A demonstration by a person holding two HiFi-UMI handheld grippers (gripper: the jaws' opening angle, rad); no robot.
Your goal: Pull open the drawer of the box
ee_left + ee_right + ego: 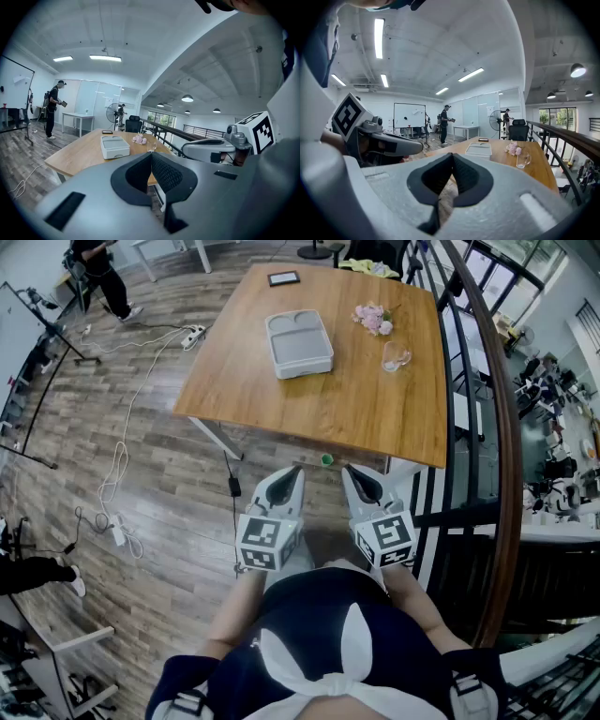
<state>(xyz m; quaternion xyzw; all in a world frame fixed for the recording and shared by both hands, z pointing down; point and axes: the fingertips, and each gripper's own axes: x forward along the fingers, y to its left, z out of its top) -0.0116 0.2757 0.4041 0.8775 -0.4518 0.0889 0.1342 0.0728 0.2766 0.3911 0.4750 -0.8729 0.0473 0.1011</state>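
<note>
The grey box with the drawer [299, 343] lies flat on the wooden table [281, 399], a good way ahead of both grippers. It shows small in the left gripper view [114, 146] and in the right gripper view [479, 150]. My left gripper [292, 472] and right gripper [349, 472] are held side by side close to my body, short of the table's near edge. Both are shut with nothing between the jaws, as the left gripper [151, 154] and right gripper [452, 156] views show.
On the table also stand pink flowers [373, 317], a clear glass [395, 357] and a dark phone [283, 278]. A dark railing [492, 381] runs along the right. Cables and a power strip [192, 336] lie on the wood floor at left. A person [105, 273] stands far off.
</note>
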